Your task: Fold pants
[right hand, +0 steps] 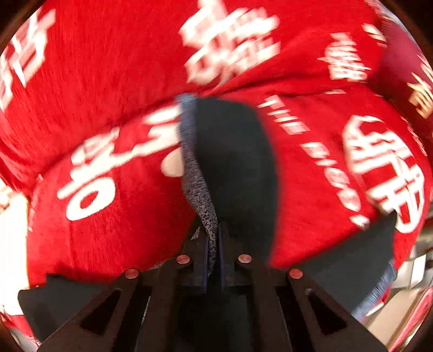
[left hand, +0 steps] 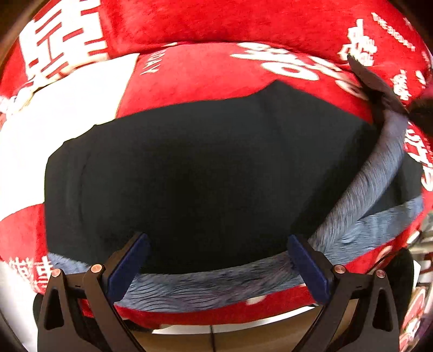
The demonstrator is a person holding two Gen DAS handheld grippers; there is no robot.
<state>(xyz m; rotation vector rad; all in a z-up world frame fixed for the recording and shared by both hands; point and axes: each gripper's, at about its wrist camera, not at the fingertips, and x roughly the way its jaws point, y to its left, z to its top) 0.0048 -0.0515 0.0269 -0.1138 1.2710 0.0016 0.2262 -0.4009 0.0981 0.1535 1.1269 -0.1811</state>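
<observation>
my right gripper (right hand: 215,243) is clamped on the pants (right hand: 232,151); my left gripper (left hand: 217,260) spread apart over them, on the red blanket (right hand: 108,67).

A plush red blanket (left hand: 243,24) fills almost the whole left wrist view, printed with big white characters and, at the left of the frame, a broad plain white patch (left hand: 54,113). It bulges in soft folds along the top. Along the bottom edge a strip of pale wooden surface (left hand: 184,339) peeks out beneath the cloth. In the right wrist view the same red fabric runs from edge to edge, its lettering blurred, and at the lower right a light-coloured patch (right hand: 389,322) shows, too smeared to identify. The light is bright and even.
</observation>
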